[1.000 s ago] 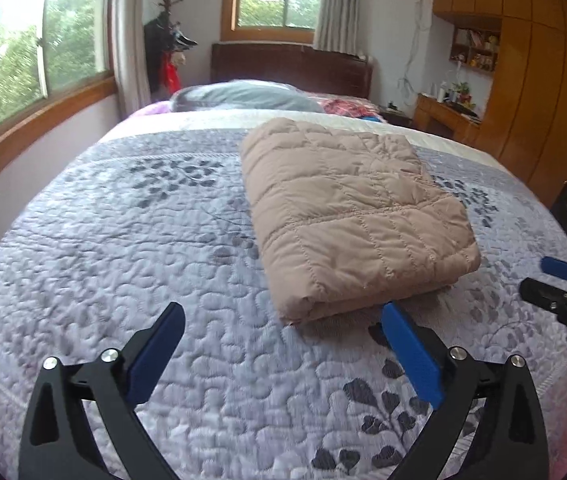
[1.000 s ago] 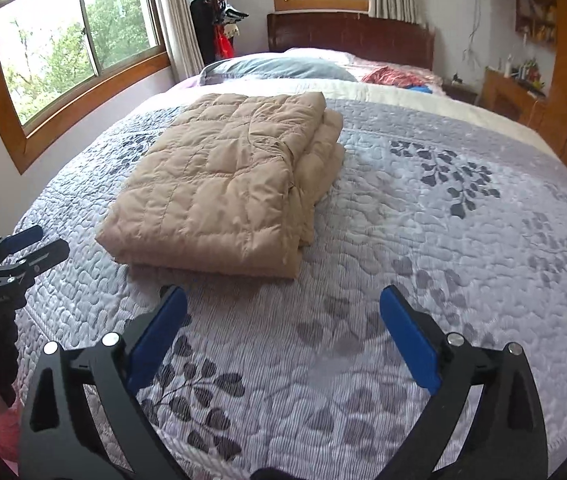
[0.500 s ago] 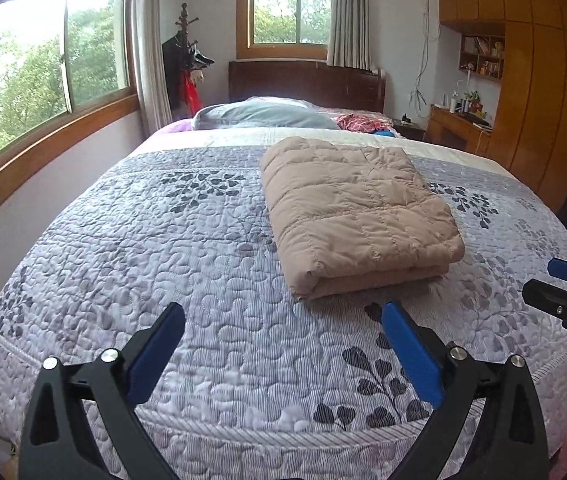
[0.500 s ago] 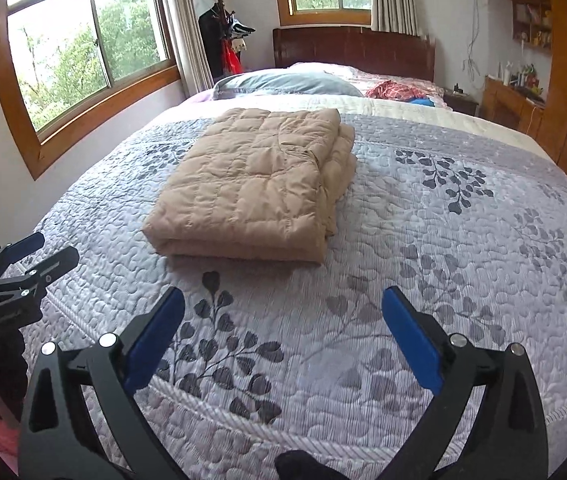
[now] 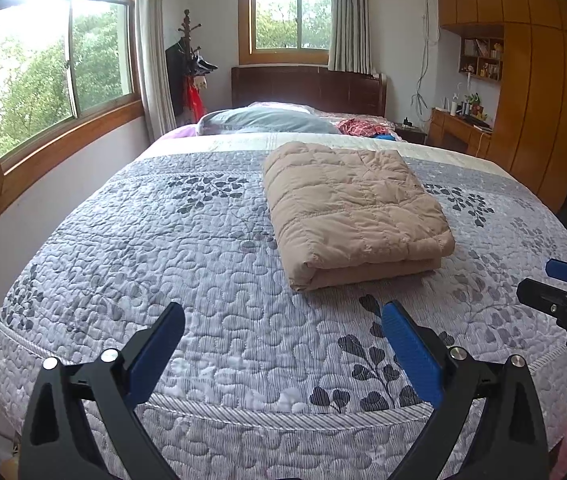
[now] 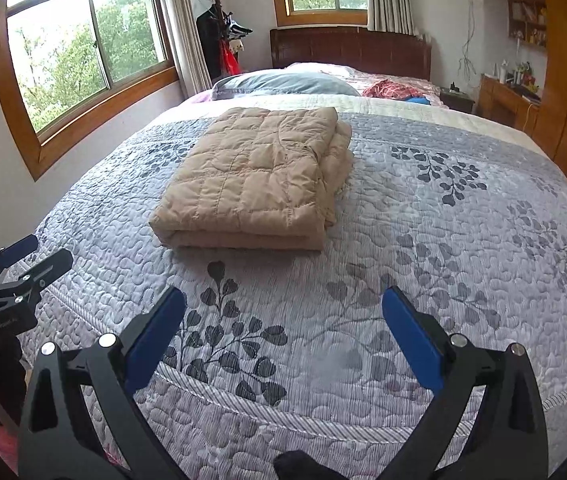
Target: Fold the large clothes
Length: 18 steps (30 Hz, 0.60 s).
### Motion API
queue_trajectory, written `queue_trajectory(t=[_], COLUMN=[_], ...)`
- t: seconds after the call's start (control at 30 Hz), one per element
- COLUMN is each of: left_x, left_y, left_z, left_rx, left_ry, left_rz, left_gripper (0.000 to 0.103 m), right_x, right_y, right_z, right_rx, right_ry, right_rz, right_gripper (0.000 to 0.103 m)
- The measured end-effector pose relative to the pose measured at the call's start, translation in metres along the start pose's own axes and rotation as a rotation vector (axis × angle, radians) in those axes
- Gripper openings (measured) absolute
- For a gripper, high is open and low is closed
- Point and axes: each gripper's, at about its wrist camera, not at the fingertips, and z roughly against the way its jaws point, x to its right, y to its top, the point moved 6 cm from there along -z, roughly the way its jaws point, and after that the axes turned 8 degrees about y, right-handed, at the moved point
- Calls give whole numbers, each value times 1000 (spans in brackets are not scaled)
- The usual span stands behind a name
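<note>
I hold both grippers off the foot edge of the bed (image 5: 83,264), clear of the cloth, which I judge fits a fold that is already made and needs no more handling. My left gripper (image 5: 283,344) has its jaws spread wide with nothing between them, and my right gripper (image 6: 283,332) is the same, wide and empty. In the right view the left gripper shows at the left edge, near the foot corner of the bed, also empty.

The jacket (image 5: 351,208) lies around the middle of the bed, well apart from both grippers and short of the pillow (image 5: 267,122) at the head. It is a tan quilted piece, folded into a thick rectangle of several layers. The fold nearest me is rounded and closed. On the side toward the wardrobe (image 5: 543,92) the layers step out a little and show loose edges in the right view (image 6: 339,160). The top face is fairly flat with light creases along the stitching. I judge the task close to done, with at most a tidy of that stepped side left.
</note>
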Motion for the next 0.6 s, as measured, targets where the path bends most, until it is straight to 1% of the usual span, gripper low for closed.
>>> queue_trajectory(t=[0.6], left_x=[-1], left_y=[-2], left_z=[-4], left_rx=[-19], left_ry=[-11], left_rz=[1], left_gripper=[99], right_x=[-4], right_y=[-2], right_z=[-6], right_rx=[-20], right_ry=[8], right_rz=[-1], right_gripper=[99])
